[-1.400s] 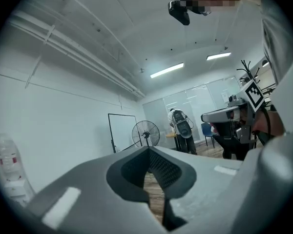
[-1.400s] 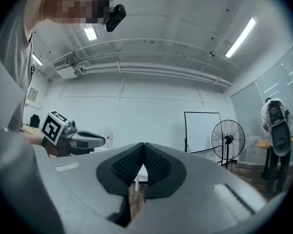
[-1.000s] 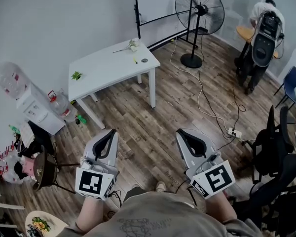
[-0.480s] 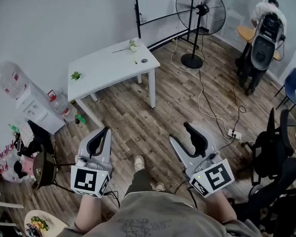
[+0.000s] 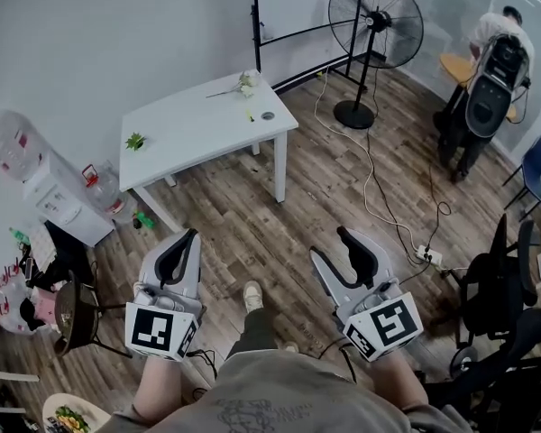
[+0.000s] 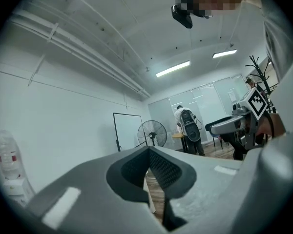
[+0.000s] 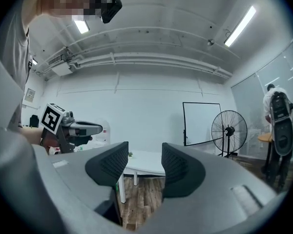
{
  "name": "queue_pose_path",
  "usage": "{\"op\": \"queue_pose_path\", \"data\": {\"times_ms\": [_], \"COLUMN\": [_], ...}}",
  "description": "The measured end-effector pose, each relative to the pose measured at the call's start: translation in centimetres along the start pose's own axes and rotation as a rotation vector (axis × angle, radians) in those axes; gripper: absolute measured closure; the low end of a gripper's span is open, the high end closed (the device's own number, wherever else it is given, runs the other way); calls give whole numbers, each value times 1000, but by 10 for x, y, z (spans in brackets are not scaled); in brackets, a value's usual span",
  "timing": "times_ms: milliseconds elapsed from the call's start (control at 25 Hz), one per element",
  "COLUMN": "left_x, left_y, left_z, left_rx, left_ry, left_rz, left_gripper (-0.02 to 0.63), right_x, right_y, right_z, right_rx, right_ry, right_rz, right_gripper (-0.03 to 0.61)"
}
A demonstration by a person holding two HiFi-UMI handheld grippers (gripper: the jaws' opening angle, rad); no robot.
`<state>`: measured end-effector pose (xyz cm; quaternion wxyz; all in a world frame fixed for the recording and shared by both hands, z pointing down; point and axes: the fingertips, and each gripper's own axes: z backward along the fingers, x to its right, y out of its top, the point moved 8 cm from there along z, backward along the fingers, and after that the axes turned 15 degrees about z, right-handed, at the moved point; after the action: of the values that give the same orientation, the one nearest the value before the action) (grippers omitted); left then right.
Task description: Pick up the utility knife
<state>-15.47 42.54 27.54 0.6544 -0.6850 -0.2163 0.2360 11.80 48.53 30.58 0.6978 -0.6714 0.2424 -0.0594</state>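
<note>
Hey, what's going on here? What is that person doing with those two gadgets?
A person holds a grasping tool in each hand, and neither one has anything in it. The left tool has its jaws together; the right tool has its jaws apart. Both point toward a white table across the wooden floor, with a few small items on it. The job is to pick up a utility knife, but I cannot make one out from here.

The left gripper [image 5: 182, 244] points forward with its jaws together, holding nothing. To its right, the right gripper [image 5: 353, 245] has its 2 jaws apart, empty.
</note>
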Motion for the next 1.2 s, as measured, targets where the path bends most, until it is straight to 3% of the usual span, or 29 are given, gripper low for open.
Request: {"op": "queue_pose_path", "data": {"times_ms": [280,440,720,1000,1200], "left_x": [-50,-84,-142,-207,-240], "left_y": [-11,-5,13,12,1], "left_z": [-64,-113,-183,-225,-245], "left_rx": [-61,-55,-38,-33,-77], "left_ry": [-38,-65,-163,-132,-85], "left_rz": [31,39,-47,-21,15], "left_gripper": [614,614,614,614,614], "right_x": [22,38,61,75,86], "right_y": [-11,-7,-1,-1,-9], "right_z": [-74,-124,-215,-293,-330], "right_rx": [-47,-66,-110,-119,-136], "right_ry": [2,-8,-32,-20,-7], "right_rz": [7,20,31,57,41], "right_gripper": [342,342,341,341,341]}}
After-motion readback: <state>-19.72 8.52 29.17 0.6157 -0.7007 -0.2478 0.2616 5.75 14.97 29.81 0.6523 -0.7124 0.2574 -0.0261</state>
